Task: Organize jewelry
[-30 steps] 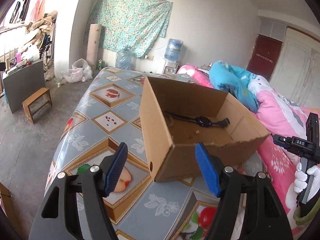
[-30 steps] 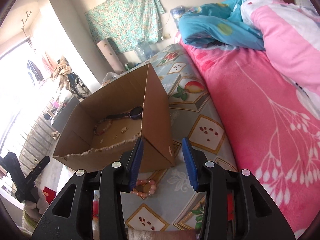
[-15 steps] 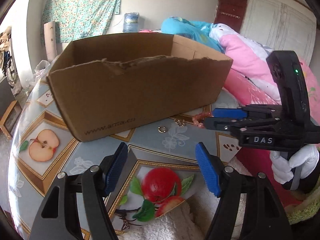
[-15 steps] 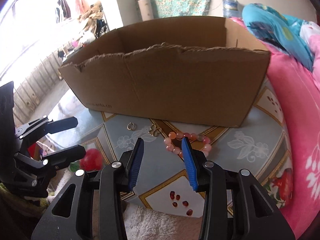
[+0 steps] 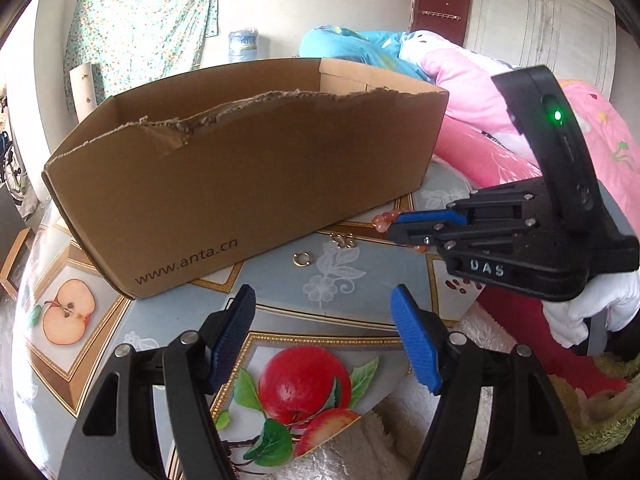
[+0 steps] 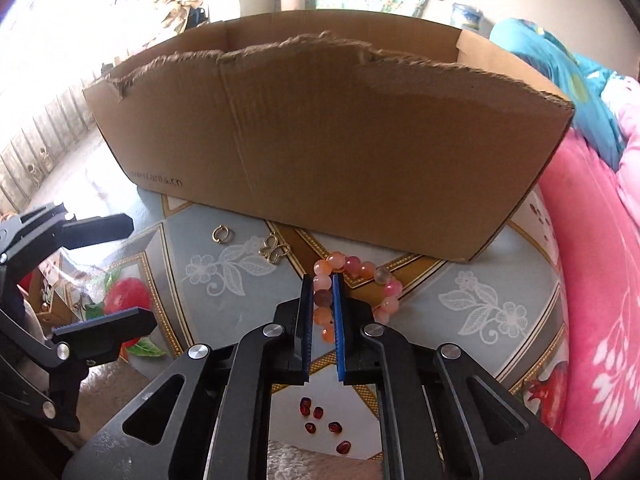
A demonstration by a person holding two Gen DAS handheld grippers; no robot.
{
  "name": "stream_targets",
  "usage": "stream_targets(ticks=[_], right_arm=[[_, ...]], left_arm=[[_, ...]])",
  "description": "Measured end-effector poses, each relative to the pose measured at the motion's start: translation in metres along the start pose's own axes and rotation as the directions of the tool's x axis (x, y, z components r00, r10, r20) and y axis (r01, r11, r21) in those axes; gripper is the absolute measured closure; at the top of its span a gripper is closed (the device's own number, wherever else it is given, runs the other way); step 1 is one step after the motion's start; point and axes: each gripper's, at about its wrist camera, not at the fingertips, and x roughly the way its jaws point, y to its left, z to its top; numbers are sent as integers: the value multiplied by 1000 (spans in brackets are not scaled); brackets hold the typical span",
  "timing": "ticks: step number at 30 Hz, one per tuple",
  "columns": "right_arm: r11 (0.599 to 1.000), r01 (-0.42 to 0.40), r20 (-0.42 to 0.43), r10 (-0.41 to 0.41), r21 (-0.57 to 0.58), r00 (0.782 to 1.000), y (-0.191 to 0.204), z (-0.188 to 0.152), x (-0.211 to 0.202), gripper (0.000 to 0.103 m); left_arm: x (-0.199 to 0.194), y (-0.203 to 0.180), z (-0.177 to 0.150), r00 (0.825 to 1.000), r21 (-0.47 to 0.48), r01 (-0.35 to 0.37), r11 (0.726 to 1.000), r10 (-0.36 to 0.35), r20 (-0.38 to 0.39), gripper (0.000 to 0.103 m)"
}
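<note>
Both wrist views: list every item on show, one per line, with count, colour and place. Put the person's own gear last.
cardboard box: one, brown, torn top edge, on the table behind the jewelry
bead bracelet: one, pink and orange, on the table in front of the box
butterfly charm: one, gold, left of the bracelet
small ring: one, gold, left of the charm
table: one, fruit-print cover
bedding: pink, right of the table
water jug: one, blue, by the far wall
right gripper: black, blue pads, jaws have just been closing, now pinching the bracelet
left gripper: black, blue pads, open over the table, empty
gloved hand: white, holding the right gripper
</note>
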Motion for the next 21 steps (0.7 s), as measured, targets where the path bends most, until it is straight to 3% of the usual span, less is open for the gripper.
stream_targets(ticks=[10,17,21], right_arm=[[971,-105,114,82,214,990,-65,16,-47,96],[950,-250,130,228,187,965,-21,28,-60,96],[914,-378,93,367,149,925,19,39,-42,96]], left_arm=[[-7,3,-4,1000,-17,4,1000,-3,26,35],[-22,15,-12,999,-47,-25,999,26,38,35],[-34,30,-19,997,-73,-64,995,67,35,35]])
